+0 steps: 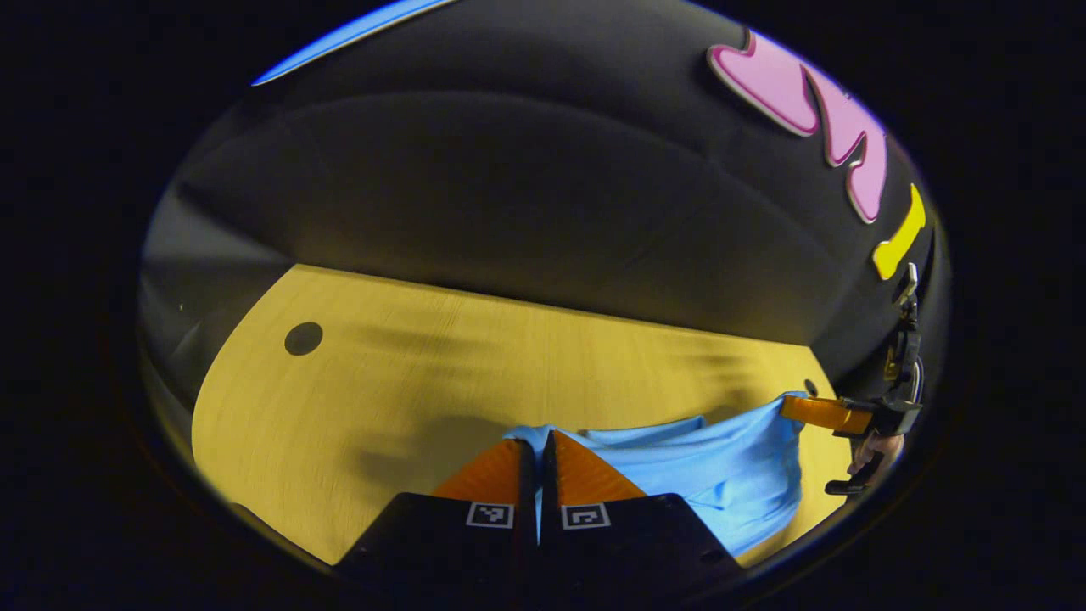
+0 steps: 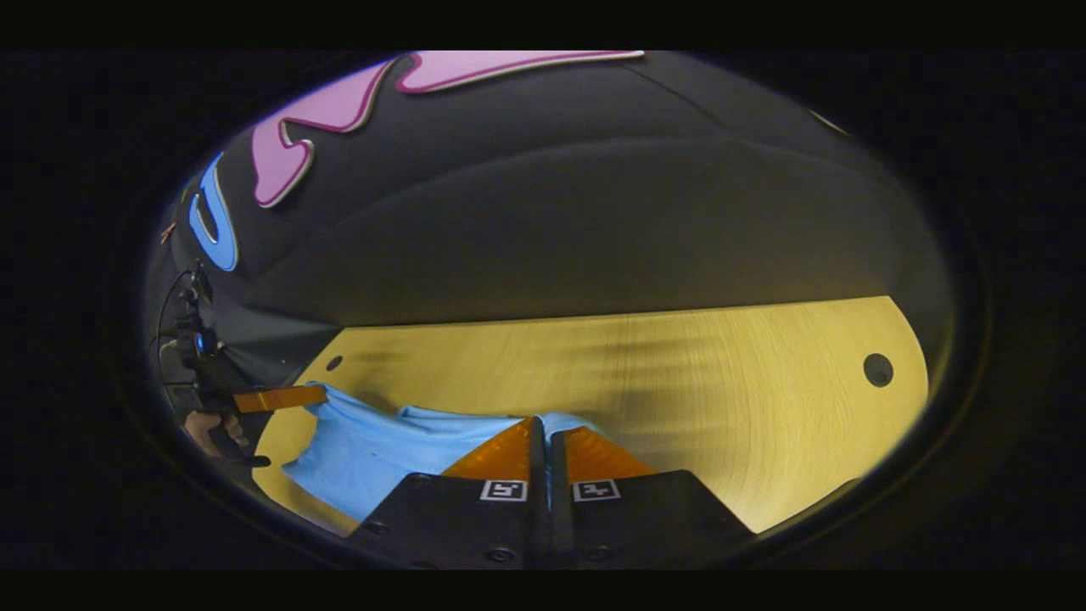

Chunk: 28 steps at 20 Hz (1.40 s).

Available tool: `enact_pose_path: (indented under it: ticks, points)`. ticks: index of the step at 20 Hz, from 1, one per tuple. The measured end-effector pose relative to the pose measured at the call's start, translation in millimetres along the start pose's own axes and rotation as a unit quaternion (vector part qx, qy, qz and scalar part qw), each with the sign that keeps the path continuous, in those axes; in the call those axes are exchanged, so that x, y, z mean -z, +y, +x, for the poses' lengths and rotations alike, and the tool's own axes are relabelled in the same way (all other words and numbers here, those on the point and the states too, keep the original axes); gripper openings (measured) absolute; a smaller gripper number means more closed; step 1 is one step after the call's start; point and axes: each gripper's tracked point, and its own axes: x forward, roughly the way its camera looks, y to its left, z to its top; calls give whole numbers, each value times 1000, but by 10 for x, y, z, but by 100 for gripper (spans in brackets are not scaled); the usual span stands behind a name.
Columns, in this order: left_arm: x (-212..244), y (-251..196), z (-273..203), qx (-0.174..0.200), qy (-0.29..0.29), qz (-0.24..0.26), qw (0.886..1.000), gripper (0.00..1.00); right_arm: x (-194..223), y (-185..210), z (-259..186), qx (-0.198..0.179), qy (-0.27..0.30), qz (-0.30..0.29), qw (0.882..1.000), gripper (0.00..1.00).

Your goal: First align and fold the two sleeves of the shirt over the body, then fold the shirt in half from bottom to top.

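Note:
A light blue shirt [image 1: 713, 475] hangs stretched between the two grippers above the wooden table [image 1: 382, 399]. In the left gripper view my left gripper [image 1: 537, 441] is shut on one corner of the shirt's edge, and the right gripper [image 1: 797, 407] pinches the other corner at the far right, a hand behind it. The right gripper view shows my right gripper [image 2: 544, 428] shut on the shirt [image 2: 373, 458]. There the left gripper [image 2: 318, 395] holds the cloth at the far left. Which part of the shirt is held cannot be told.
The table [image 2: 721, 399] has a round cable hole [image 1: 303, 339] near its far left corner and another hole [image 2: 877, 370] near its far right. The black booth wall stands right behind the table's far edge.

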Motion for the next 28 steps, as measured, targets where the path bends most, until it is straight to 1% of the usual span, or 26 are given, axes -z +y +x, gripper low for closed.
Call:
enact_pose_path:
  ticks: [1, 2, 3, 4, 5, 6, 7, 8, 9, 10, 11, 12, 13, 14, 15, 16, 17, 18, 20, 21, 22, 24, 25, 26, 28]
  points:
    - [59, 78, 91, -12, 9, 1, 1000, 6, 81, -64, 47, 5, 11, 0, 1000, 5]
    - [118, 142, 157, -23, 17, -2, 1000, 7, 141, -116, 117, 9, 18, -2, 1000, 5]
    - [168, 184, 208, -34, 20, -5, 999, 12, 180, -150, 139, 9, 22, -5, 1000, 6]
    - [185, 193, 258, -39, 19, -11, 999, 16, 193, -136, 152, 9, 24, -8, 1000, 11]
    - [178, 146, 263, -36, 16, -15, 999, 29, 208, -172, 147, 18, 28, -9, 999, 11]
    - [155, 102, 286, -31, 12, -14, 999, 31, 224, -239, 138, 21, 31, -6, 999, 12]
    - [139, 116, 252, -40, 8, -2, 999, 54, 204, -291, 154, 23, 27, -3, 999, 56]
    - [83, 118, 174, -50, 9, 14, 999, 76, 151, -311, 77, 26, 21, 0, 999, 51]
    - [117, 134, 164, -56, 8, 25, 998, 99, 106, -332, 30, 27, 14, 3, 1000, 62]
    - [94, 99, 95, -58, 4, 29, 998, 97, 31, -340, -15, 28, 5, 7, 1000, 71]
    - [37, 53, -10, -56, -8, 29, 998, 98, -47, -344, -98, 32, -8, 5, 999, 86]
    - [-5, 45, -66, -56, -20, 31, 998, 98, -122, -330, -190, 41, -22, -6, 999, 80]
    - [-68, -2, -193, -56, -31, 36, 997, 98, -217, -332, -296, 51, -36, -20, 998, 94]
    - [-117, -37, -381, -56, -43, 43, 997, 97, -348, -299, -421, 58, -53, -33, 996, 87]
    - [-183, -98, -574, -56, -59, 50, 995, 98, -468, -267, -560, 67, -71, -46, 994, 97]
    - [-250, -176, -765, -53, -76, 57, 994, 97, -559, -252, -689, 82, -87, -62, 991, 89]
    - [-338, -264, -1012, -49, -99, 62, 992, 97, -634, -214, -836, 95, -105, -74, 987, 98]
    - [-403, -362, -1244, -43, -120, 63, 990, 98, -717, -119, -1000, 102, -122, -77, 984, 98]
    - [-499, -542, -1768, -33, -160, 70, 984, 97, -843, 143, -1357, 98, -153, -77, 980, 98]
    - [-539, -650, -2054, -29, -180, 75, 980, 97, -878, 233, -1579, 96, -168, -85, 977, 98]
    - [-515, -784, -2429, -20, -202, 82, 976, 97, -886, 384, -1863, 100, -188, -104, 972, 98]
    - [-398, -939, -3005, -1, -224, 81, 971, 97, -810, 699, -2319, 99, -214, -129, 963, 98]
    - [-168, -1041, -3474, 15, -245, 80, 966, 97, -710, 936, -2755, 94, -238, -143, 956, 98]
    - [30, -1060, -3830, 17, -254, 85, 963, 97, -615, 1060, -3111, 94, -254, -146, 951, 98]
    - [366, -1071, -4391, 16, -270, 96, 958, 97, -368, 1241, -3638, 94, -268, -133, 950, 97]
